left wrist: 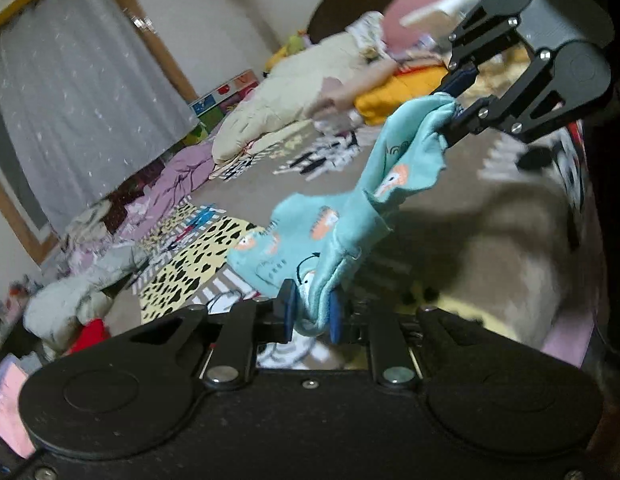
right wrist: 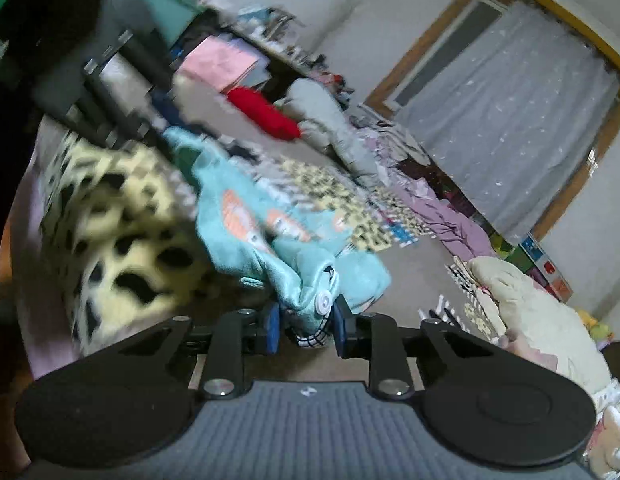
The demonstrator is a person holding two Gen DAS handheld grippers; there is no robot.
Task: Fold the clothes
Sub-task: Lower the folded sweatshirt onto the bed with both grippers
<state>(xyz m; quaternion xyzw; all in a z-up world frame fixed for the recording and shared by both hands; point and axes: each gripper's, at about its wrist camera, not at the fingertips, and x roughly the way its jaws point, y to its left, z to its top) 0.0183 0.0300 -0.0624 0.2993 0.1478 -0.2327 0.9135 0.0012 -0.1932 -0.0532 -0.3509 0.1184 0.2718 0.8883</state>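
Observation:
A small teal garment [left wrist: 329, 224] with orange and white prints hangs in the air, stretched between both grippers. My left gripper [left wrist: 313, 312] is shut on one end of it at the bottom of the left wrist view. My right gripper [left wrist: 455, 110] shows at the upper right there, shut on the other end. In the right wrist view the right gripper [right wrist: 304, 326] is shut on the bunched teal garment [right wrist: 270, 236], which runs away toward the blurred left gripper [right wrist: 122, 116] at the upper left.
Below lies a bed with a yellow sheet with black spots [left wrist: 182, 272]. Piles of clothes ring it: purple [left wrist: 178, 184], grey [left wrist: 70, 300], red [right wrist: 266, 114], cream bedding [left wrist: 278, 92] and orange [left wrist: 393, 92]. A curtained window [left wrist: 70, 80] stands behind.

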